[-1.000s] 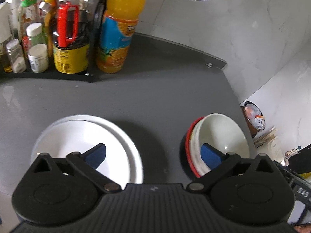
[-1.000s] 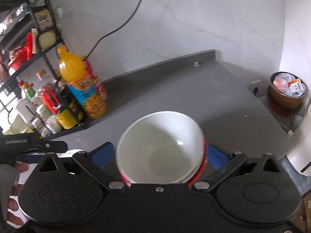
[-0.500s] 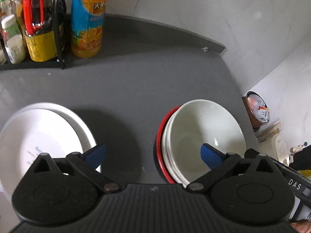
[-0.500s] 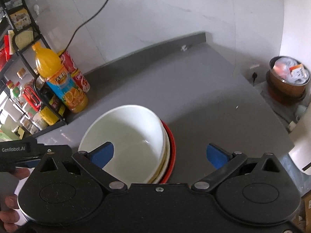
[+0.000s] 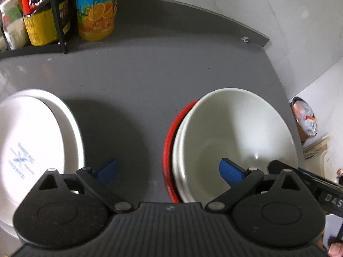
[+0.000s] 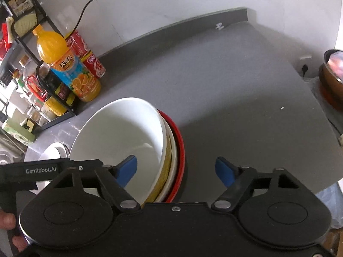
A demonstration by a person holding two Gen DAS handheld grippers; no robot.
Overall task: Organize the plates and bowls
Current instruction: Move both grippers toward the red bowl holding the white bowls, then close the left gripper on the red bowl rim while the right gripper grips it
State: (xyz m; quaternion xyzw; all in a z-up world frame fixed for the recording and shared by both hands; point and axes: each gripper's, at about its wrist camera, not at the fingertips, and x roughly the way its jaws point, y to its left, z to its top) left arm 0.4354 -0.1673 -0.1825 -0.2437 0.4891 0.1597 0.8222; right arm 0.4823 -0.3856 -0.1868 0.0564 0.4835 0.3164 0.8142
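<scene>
Only left wrist shows the plate's (image 5: 32, 141) blue print.

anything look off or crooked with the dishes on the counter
Yes. The top white bowl sits tilted and off-centre in the bowl stack, leaning toward the bottles, so the rims under it, down to the red one, fan out on one side. The white plates also overlap unevenly. Nothing looks spilled or broken.

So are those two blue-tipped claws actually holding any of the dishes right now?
No. The left gripper and right gripper are both open; the stacked bowls sit free on the counter.
</scene>
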